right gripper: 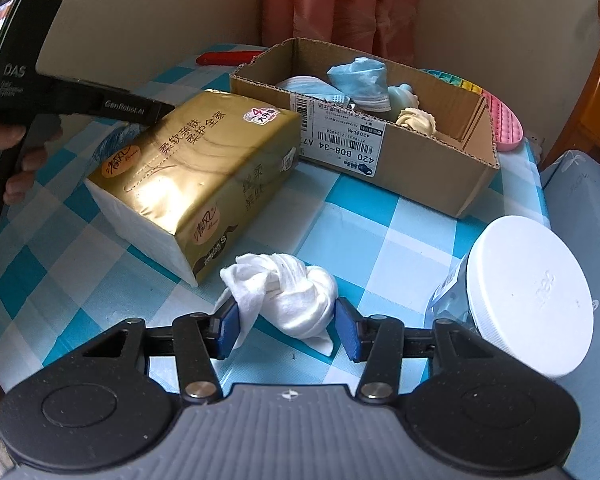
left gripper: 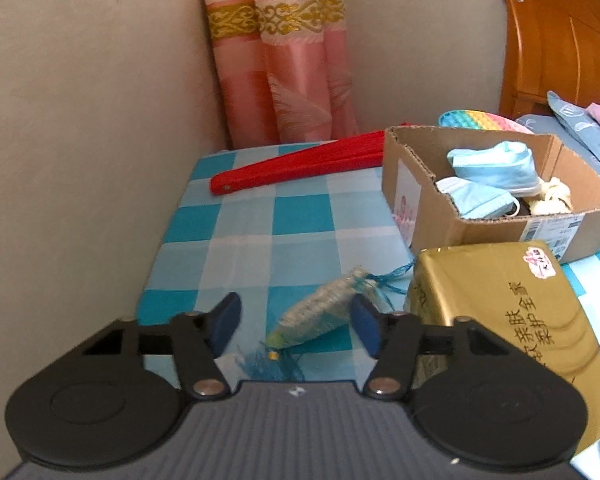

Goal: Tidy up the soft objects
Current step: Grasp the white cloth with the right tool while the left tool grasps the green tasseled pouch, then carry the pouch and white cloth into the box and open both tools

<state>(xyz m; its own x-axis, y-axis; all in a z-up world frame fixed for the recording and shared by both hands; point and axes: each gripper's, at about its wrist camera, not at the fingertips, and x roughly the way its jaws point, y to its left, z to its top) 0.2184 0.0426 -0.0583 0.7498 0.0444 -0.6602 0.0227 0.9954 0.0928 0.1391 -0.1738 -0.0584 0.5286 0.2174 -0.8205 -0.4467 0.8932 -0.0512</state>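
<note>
A woven pale-green pouch with blue tassels (left gripper: 324, 312) lies on the checked tablecloth (left gripper: 260, 236). My left gripper (left gripper: 296, 326) is open, its jaws either side of the pouch. A knotted white cloth (right gripper: 288, 292) lies on the tablecloth (right gripper: 380, 232). My right gripper (right gripper: 286, 326) is open with the cloth between its jaws. A cardboard box (left gripper: 480, 220) (right gripper: 400, 160) holds blue face masks (left gripper: 496, 166) (right gripper: 360, 80) and a cream knotted cloth (right gripper: 414, 120). The left gripper body (right gripper: 28, 92) shows at the left of the right wrist view.
A gold tissue pack (left gripper: 512, 320) (right gripper: 196, 168) lies beside the box. A red folded fan (left gripper: 300, 168) lies at the back. A rainbow pop toy (right gripper: 500, 120) sits behind the box. A white-lidded jar (right gripper: 528, 296) stands at the right. Walls, a curtain and a wooden headboard (left gripper: 560, 40) surround the table.
</note>
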